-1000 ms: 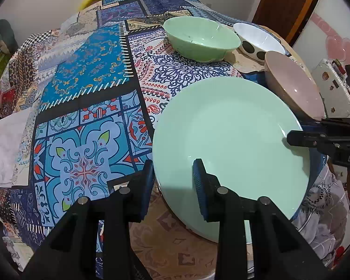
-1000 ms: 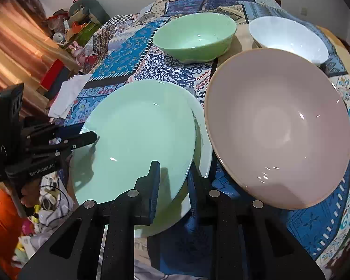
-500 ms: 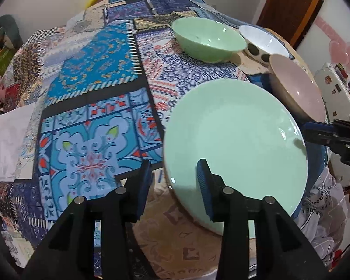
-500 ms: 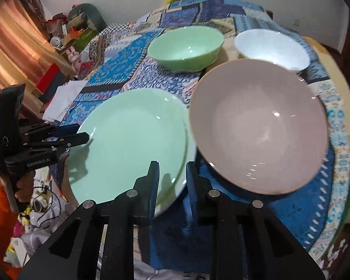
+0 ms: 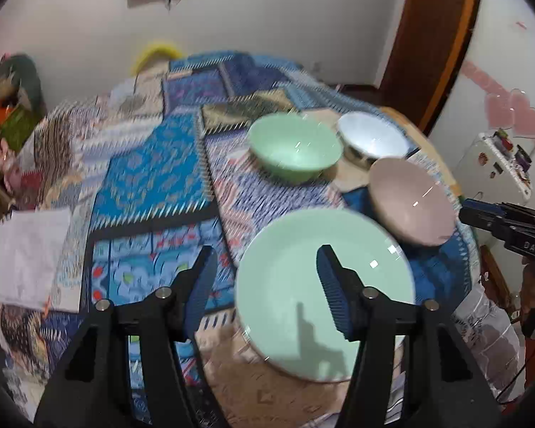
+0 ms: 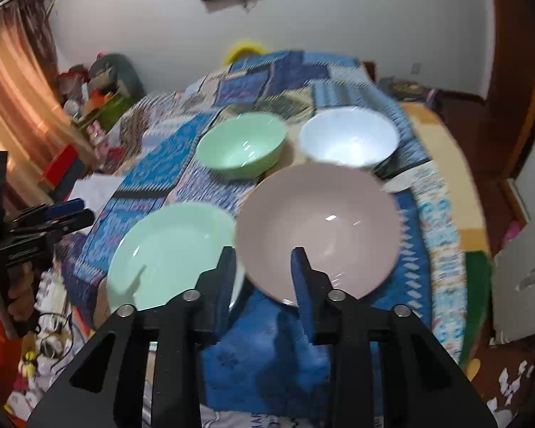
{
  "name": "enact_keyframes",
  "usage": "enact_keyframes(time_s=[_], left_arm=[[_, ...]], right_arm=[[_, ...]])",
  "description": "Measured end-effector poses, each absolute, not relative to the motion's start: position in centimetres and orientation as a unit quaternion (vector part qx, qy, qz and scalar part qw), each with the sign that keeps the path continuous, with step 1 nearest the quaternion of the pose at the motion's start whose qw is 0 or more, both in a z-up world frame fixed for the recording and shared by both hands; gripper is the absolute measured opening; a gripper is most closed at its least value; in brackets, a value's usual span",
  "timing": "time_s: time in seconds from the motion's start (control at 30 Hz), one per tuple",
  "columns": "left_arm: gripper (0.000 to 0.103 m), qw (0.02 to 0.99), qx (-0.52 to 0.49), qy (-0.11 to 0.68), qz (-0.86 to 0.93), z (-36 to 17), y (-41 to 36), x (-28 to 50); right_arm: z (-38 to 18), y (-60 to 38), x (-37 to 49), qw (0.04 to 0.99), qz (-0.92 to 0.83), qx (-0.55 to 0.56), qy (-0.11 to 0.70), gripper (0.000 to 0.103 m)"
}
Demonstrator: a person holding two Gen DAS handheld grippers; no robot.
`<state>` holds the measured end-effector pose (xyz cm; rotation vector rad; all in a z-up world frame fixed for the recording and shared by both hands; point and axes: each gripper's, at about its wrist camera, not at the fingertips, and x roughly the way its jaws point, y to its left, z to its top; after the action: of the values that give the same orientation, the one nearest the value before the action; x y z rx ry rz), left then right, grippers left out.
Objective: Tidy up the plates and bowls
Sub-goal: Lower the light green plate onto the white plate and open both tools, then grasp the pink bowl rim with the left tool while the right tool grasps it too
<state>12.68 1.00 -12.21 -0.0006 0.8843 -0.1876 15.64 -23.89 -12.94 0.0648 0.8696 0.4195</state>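
My left claw [image 5: 265, 285] hung over the tablecloth [image 5: 149, 178] w/ jaws just opening, nothing between them. Green plate [image 5: 324, 292] below; pink bowl [image 5: 410, 201], green bowl [image 5: 296, 146], white bowl [image 5: 372, 141] beyond.

The green plate [image 5: 324, 285], green bowl [image 5: 296, 146], pink bowl [image 6: 317, 228] and white bowl [image 6: 349, 139] look glazed, smooth and glossy, catching small highlights. A matt patterned cloth [image 5: 153, 178] covers the tabletop. At six o'clock, each hand-held gripper [image 5: 265, 285] is matt black plastic with ribbed blue pads [image 5: 333, 292] and metal screws [image 5: 369, 291].
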Motion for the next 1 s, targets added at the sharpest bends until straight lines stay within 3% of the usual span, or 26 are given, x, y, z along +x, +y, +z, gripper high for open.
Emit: enact_keyframes(time_s=[0.13, 0.27, 0.4, 1.0], left_arm=[[0.071, 0.907, 0.004, 0.408, -0.103, -10.9, -1.0, 13.5], [0.079, 0.904, 0.010, 0.412, -0.117, -11.0, -3.1, 14.9], [0.080, 0.897, 0.024, 0.423, -0.131, -11.9, -5.4, 16.6], [0.080, 0.850, 0.056, 0.494, -0.175, -19.1, -13.3, 23.7]], right_arm=[[-12.1, -25.1, 15.6, 0.900, 0.180, 0.032, 0.396, 0.049], [-12.0, -26.3, 15.9, 0.907, 0.165, 0.035, 0.386, 0.054], [-12.6, -27.5, 16.5, 0.912, 0.148, 0.043, 0.381, 0.062], [-18.8, -30.1, 19.7, 0.892, 0.132, 0.096, 0.421, 0.062]])
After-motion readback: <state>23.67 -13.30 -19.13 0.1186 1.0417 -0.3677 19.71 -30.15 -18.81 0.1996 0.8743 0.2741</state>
